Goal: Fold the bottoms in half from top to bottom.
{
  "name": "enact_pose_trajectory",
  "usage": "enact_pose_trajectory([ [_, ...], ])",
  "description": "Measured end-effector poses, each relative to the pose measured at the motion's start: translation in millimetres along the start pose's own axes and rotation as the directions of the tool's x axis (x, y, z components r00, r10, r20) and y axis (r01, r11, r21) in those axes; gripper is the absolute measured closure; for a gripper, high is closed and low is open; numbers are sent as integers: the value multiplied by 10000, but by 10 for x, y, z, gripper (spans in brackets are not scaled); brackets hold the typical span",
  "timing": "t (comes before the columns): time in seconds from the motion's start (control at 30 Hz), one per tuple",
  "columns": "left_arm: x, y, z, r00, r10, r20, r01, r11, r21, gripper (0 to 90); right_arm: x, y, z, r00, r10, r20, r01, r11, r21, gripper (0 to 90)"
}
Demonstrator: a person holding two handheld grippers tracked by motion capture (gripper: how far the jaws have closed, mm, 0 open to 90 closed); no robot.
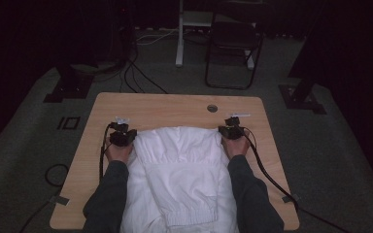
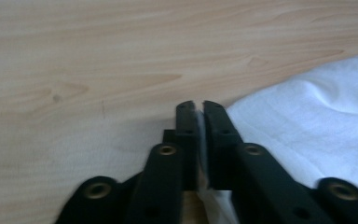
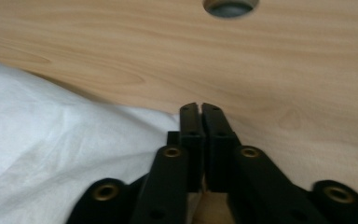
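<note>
Garment: white garment [image 1: 179, 170] spread flat on the wooden worktop [image 1: 175, 104] — between both hands.
Left gripper [image 2: 196, 105]: fingers clamped on the cloth's left edge.
Right gripper [image 3: 199, 107]: fingers together — no cloth seen between them, cloth just beside.

Dim room: grey carpet [image 1: 24, 145], black chair [image 1: 233, 43] (beyond the wooden table [image 1: 175, 104]).
</note>
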State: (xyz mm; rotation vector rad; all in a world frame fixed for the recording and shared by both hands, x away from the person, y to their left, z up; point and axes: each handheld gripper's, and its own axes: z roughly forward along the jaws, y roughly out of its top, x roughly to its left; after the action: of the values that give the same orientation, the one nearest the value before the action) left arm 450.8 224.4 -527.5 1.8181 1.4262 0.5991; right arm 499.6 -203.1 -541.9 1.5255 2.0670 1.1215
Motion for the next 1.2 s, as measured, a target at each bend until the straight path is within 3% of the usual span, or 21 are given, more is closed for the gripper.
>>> enact_pose_trajectory([
  [0.03,6,11,-1,9995,-132,284,137,9997,-182,658,-10,13,-5,9997,86,-240,-90,9998,-164,619],
  [0.1,0,36,18,9962,-351,792,368,9991,-213,534,-33,51,0,9944,486,-942,-518,9981,-320,491],
  [0.2,-42,44,86,9925,-277,1188,245,9993,280,378,-41,89,79,9898,855,-1137,-840,9963,180,354],
  [0.33,-13,-21,184,9922,-474,1150,345,9931,1118,322,-12,60,189,9947,467,-912,-371,9939,1039,322],
  [0.43,31,-62,216,9899,-713,1226,541,9889,1382,321,35,35,188,9967,17,-806,70,9942,1074,338],
  [0.53,16,-63,209,9880,-622,1416,411,9883,1470,396,79,21,174,9958,-255,-884,356,9927,1153,472],
  [0.57,8,-59,205,9878,-508,1474,273,9872,1570,466,92,14,169,9937,-281,-1086,413,9918,1213,538],
  [0.63,-6,-52,191,9883,-258,1502,-2,9853,1707,646,111,10,158,9900,-280,-1385,490,9874,1507,757],
  [0.7,25,-30,142,9847,-468,1679,215,9885,1496,826,110,13,139,9897,-302,-1397,532,9851,1638,824],
  [0.8,103,34,6,9825,-799,1681,672,9945,797,855,91,55,63,9921,-431,-1180,582,9902,1272,838],
  [0.9,194,124,-152,9819,-1095,1545,1115,9938,-41,861,22,168,-90,9959,-397,-807,434,9980,449,840],
  [0.93,194,124,-152,9819,-1095,1545,1115,9938,-41,861,22,168,-90,9959,-397,-807,434,9980,449,840],
  [0.97,240,191,-238,9747,-1296,1821,1390,9895,-401,861,-6,212,-154,9972,-346,-661,352,9993,88,840],
  [1.0,231,222,-271,9748,-1243,1854,1370,9889,-573,860,-54,308,-307,9956,60,-933,-135,9967,-797,839],
  [1.03,209,252,-300,9760,-1138,1855,1288,9891,-710,859,-46,341,-351,9948,-31,-1018,-68,9953,-966,839],
  [1.1,161,285,-351,9767,-963,1918,1164,9885,-965,857,9,369,-410,9942,-650,-861,553,9923,-1110,838],
  [1.2,116,278,-423,9779,-773,1941,999,9889,-1096,855,23,338,-473,9921,-800,-965,673,9895,-1282,837],
])
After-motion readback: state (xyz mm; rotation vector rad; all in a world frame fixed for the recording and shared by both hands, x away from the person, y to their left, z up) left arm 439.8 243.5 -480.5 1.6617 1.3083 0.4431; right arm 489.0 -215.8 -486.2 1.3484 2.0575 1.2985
